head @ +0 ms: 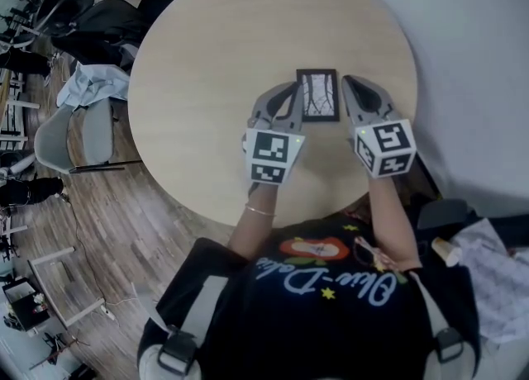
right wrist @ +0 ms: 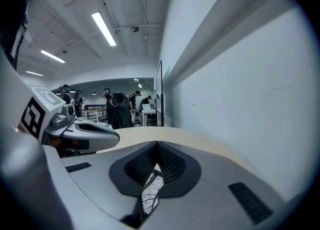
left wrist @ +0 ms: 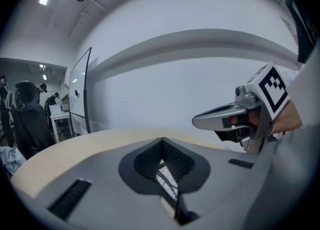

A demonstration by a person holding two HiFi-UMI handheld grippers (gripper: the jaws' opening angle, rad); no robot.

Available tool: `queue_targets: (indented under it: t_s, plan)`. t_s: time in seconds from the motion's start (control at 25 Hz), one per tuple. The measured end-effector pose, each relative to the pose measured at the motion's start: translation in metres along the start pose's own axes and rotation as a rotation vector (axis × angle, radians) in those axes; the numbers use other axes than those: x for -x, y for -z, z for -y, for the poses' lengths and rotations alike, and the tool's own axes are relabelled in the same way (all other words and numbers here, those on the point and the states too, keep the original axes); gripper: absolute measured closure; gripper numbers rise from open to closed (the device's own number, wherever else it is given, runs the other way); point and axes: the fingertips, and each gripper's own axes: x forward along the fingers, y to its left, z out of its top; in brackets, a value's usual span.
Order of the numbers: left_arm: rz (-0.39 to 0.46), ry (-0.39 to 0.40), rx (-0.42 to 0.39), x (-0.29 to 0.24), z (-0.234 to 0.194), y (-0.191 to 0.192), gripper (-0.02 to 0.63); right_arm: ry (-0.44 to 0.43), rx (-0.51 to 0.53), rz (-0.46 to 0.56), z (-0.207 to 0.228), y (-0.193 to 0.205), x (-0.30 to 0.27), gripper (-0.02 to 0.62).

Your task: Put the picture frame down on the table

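Observation:
A small black picture frame [head: 318,95] with a white branch drawing lies flat on the round pale wooden table [head: 215,56]. My left gripper [head: 294,89] sits along the frame's left edge. My right gripper [head: 346,81] sits along its right edge. Both are shut, fingertips meeting, with nothing gripped between them. In the left gripper view the jaws [left wrist: 162,140] close at the tip, and a strip of the frame [left wrist: 167,181] shows through the slit behind them. The right gripper view shows the same: its closed tip [right wrist: 157,144] and the frame [right wrist: 148,194] in the slit.
Office chairs with clothes draped on them [head: 83,122] stand left of the table. Papers [head: 496,271] and a cup [head: 446,250] lie at the lower right beside the person. A white wall runs behind the table's far edge, with a glass partition [left wrist: 80,94] at the left.

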Motion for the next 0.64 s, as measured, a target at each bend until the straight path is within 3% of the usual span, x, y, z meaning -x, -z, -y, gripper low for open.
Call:
queue_targets:
  t_s: [0.64]
  plan:
    - [0.018, 0.021, 0.019, 0.0017, -0.0019, -0.0038, 0.604, 0.000, 0.016, -0.003, -0.0027, -0.0058, -0.0022, 0.598]
